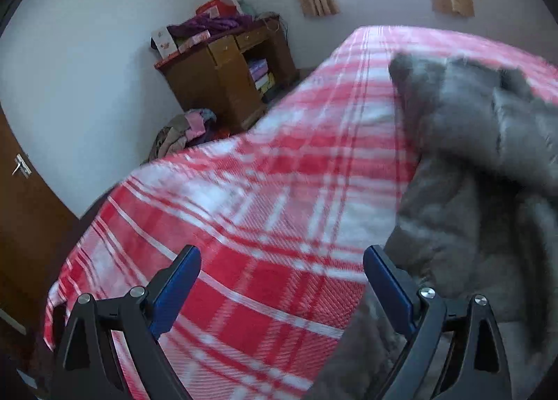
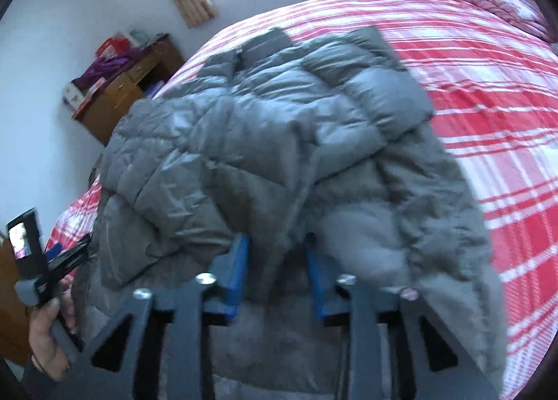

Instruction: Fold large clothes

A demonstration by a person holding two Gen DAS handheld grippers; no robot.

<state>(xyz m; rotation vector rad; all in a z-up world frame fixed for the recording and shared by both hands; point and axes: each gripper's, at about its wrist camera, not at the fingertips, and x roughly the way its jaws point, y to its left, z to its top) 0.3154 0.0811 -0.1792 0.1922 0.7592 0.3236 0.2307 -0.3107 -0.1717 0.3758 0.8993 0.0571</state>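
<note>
A wooden desk piled with boxes is seen left of the bed, whose red-and-white plaid cover looks woven. The left gripper is held wide open above the bed, gripping nothing. On the bed lies the grey quilted puffer jacket, shiny and puffy. The right gripper is closed on the jacket's fabric. No writing can be read.
</note>
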